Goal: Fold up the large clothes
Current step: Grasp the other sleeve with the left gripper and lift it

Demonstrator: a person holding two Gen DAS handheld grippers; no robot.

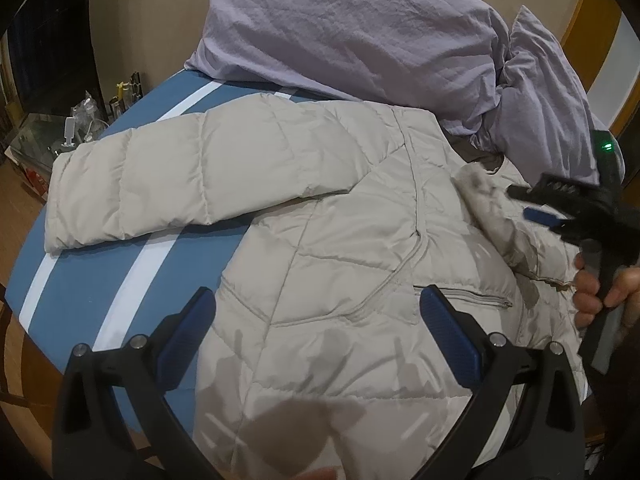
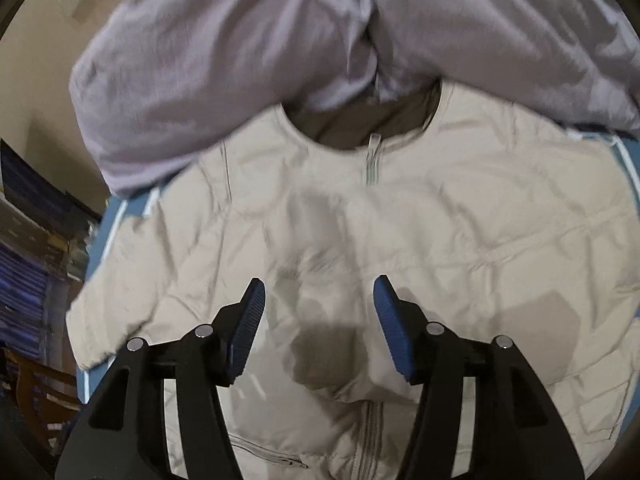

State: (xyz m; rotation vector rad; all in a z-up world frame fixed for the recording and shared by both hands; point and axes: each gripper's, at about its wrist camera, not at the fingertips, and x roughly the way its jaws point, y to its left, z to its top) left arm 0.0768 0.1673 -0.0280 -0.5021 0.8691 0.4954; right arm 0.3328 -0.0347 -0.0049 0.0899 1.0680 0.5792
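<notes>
A cream puffer jacket lies front up on a blue bed with white stripes, one sleeve stretched to the left. It also shows in the right wrist view, with its collar and zipper at the far side. My left gripper is open and empty above the jacket's lower body near a zipped pocket. My right gripper is open and empty above the jacket's chest. It also shows in the left wrist view, held by a hand over the jacket's right side.
A crumpled lilac duvet is piled at the head of the bed and touches the jacket's collar; it also shows in the right wrist view. The blue striped sheet is bare at the left. A cluttered glass table stands beyond the bed's left edge.
</notes>
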